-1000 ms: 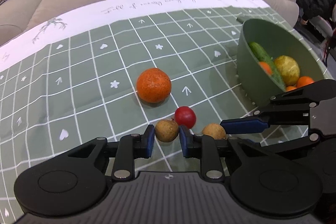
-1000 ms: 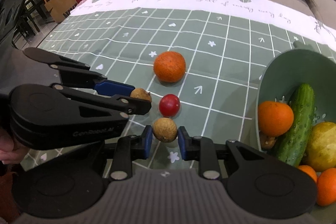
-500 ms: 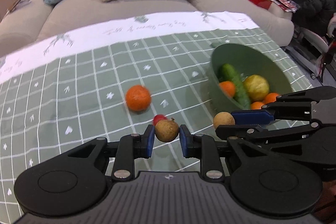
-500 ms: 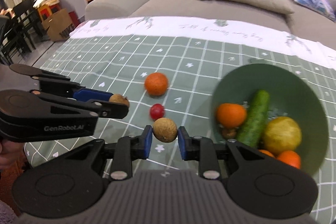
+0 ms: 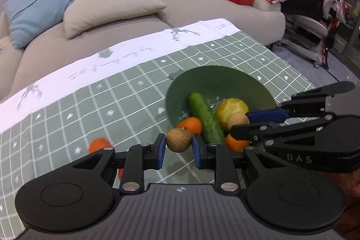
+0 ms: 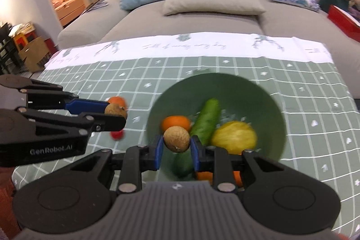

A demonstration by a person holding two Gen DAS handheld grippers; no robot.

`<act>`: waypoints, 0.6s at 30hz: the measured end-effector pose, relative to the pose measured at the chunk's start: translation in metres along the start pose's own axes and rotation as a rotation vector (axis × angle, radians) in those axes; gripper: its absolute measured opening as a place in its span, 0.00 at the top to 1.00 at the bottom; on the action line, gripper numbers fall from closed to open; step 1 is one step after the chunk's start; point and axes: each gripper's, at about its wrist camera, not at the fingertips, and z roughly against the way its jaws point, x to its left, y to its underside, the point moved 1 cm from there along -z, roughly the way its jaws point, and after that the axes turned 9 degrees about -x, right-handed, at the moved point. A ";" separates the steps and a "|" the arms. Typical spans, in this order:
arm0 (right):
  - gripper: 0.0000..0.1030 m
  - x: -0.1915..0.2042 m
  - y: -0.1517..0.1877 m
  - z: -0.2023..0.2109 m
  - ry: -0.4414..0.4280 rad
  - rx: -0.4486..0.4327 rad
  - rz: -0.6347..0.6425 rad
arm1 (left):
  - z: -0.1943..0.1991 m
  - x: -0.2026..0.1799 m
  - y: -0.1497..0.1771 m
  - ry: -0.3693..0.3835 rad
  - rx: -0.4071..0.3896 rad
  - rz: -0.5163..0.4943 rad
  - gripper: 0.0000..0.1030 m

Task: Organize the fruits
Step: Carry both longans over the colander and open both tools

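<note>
Round tan rough-skinned fruit clamped in left gripper, another in right gripper

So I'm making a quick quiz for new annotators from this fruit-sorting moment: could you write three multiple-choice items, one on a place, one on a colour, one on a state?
1. Where does the cucumber lie?
A. On the tablecloth beside the bowl
B. Inside the green bowl
C. On the sofa

2. What colour is the small fruit left on the tablecloth nearest the loose orange?
A. Red
B. Purple
C. White

3. What is the state of the two grippers?
A. Both open and empty
B. Only the right one holds something
C. Each is shut on a small brown fruit

Answers: 1 B, the cucumber leans among the oranges and the yellow fruit in the bowl. 2 A, it shows red just below the left gripper. 3 C, the left gripper pinches its brown fruit, and the right gripper pinches another.
</note>
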 end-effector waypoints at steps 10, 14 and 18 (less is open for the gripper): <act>0.79 -0.037 -0.023 -0.020 0.043 -0.009 0.002 | -0.040 -0.005 -0.024 0.026 0.035 -0.003 0.73; 0.79 -0.049 -0.028 -0.037 0.052 0.011 -0.001 | -0.057 -0.001 -0.029 0.031 0.057 0.034 0.73; 0.79 -0.058 -0.031 -0.059 0.058 0.044 -0.011 | -0.072 0.004 -0.031 0.044 0.087 0.071 0.73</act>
